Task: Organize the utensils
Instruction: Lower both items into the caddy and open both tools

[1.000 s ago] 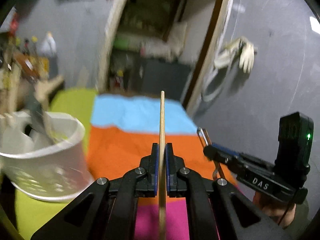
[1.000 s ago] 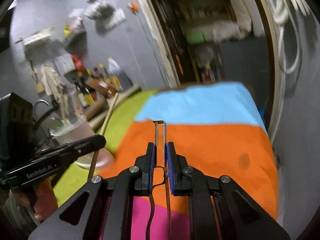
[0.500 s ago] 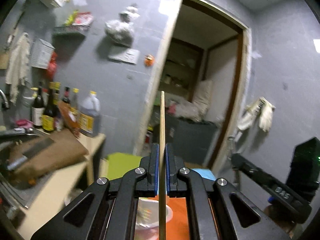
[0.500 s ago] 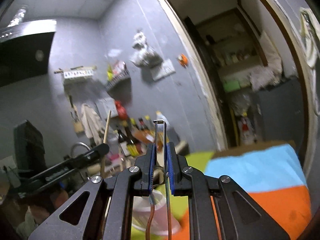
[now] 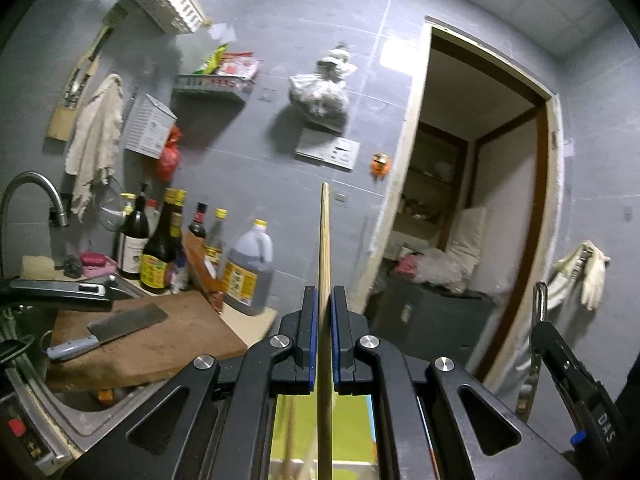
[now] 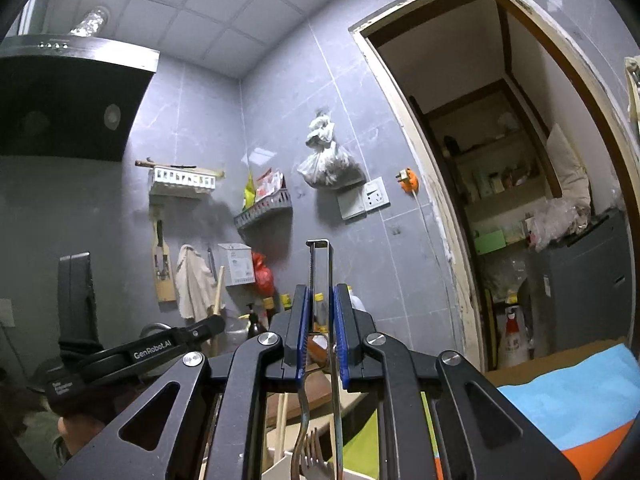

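The left hand-held gripper [image 5: 324, 336] points level at the grey wall. Its blue pads pinch a thin wooden stick [image 5: 325, 264] that stands straight up between them and reaches high above the tips. The right hand-held gripper [image 6: 320, 336] tilts a little upward. Its pads squeeze a metal wire utensil [image 6: 322, 276] whose square loop pokes up past the tips, while its long part hangs down.

Only the left view shows the sink tap [image 5: 36, 196], the brown cutting board [image 5: 160, 336] on the counter with a cleaver [image 5: 108, 328] lying on it, and the row of bottles [image 5: 168, 248] by the wall. Only the right view shows the dark hood [image 6: 68, 104] up high, a fork [image 6: 316, 456] standing low under the gripper, and the blue and orange cloth [image 6: 576, 404] at the lower right. It also shows the other gripper at the left, with the stick rising from it.

Both grippers are up in open air, well apart from the wall. The open doorway [image 6: 512, 184] is at the right, far away.
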`<state>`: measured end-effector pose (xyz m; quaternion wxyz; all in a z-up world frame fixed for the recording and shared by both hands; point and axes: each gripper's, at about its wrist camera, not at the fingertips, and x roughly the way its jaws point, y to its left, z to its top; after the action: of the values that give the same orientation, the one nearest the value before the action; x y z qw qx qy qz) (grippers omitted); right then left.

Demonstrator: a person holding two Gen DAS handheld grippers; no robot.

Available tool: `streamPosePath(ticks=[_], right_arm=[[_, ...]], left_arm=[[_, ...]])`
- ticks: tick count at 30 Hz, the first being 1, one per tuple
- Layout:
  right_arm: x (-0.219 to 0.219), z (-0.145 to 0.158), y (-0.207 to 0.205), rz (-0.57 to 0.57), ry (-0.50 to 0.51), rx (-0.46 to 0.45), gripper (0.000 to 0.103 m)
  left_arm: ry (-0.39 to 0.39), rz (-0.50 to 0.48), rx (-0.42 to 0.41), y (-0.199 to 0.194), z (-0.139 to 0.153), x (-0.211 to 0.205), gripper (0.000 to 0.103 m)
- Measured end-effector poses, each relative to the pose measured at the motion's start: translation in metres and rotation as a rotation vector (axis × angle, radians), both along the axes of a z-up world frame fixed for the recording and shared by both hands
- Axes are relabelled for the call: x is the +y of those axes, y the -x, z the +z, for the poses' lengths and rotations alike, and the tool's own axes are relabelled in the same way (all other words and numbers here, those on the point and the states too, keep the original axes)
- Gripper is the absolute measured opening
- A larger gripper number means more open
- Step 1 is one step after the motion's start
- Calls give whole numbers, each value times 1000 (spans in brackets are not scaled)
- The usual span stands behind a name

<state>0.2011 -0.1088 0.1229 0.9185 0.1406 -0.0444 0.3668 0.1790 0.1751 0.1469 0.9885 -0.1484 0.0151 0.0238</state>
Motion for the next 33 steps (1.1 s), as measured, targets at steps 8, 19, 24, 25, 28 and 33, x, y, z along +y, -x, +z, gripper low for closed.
streamPosePath(ticks=[8, 19, 24, 25, 28, 33], right_arm=[[25, -29, -17, -30, 40, 11, 10], [42, -59, -14, -13, 124, 28, 10], [44, -68, -10, -10, 172, 41, 11], [43, -69, -9, -12, 182, 45, 11], [41, -72, -9, -10, 196, 64, 11], [38, -72, -6, -16, 218, 83, 17]], left_arm=[[-16, 57, -21, -17, -19, 6, 4], [-25, 43, 18, -17, -45, -4, 4], [-25, 10, 49, -12, -58, -11, 4], [-22, 4, 55, -10, -59, -12, 4], [-5, -26, 79, -6, -64, -13, 4], [-11, -73, 140, -2, -69, -18, 6]])
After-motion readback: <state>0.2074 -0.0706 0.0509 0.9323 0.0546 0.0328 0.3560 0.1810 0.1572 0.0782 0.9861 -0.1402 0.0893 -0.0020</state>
